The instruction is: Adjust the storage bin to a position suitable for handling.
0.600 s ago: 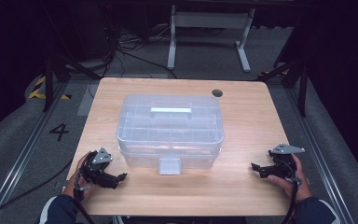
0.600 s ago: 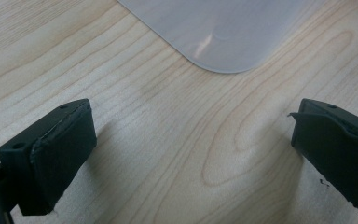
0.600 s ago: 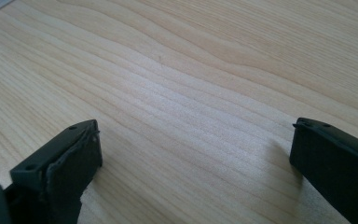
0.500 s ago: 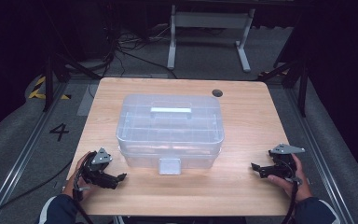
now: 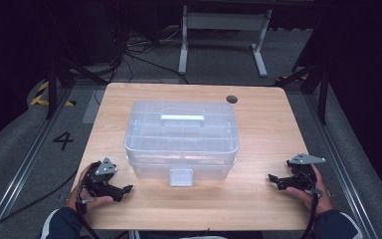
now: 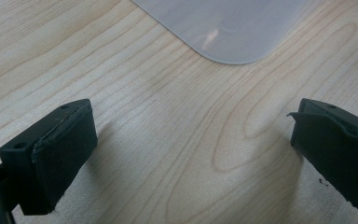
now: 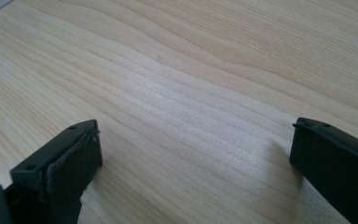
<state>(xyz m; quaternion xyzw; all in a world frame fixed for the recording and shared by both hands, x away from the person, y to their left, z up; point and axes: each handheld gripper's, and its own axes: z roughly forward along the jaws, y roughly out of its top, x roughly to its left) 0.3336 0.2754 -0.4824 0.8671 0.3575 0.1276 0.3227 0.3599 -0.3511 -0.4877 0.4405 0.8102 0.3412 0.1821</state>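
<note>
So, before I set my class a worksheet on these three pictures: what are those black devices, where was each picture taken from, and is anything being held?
A person sits at a wooden table, holding a hand-operated gripper in each hand. The high view looks down from above: the left gripper and the right gripper rest near the table's front corners. Between them stands a clear plastic box with its lid on, a handle on top and a latch at the front. The other two pictures come from cameras riding on the grippers, looking along their black jaws. The left gripper view shows a corner of the box. Both grippers are open with bare wood between the jaws, so nothing is held.
</note>
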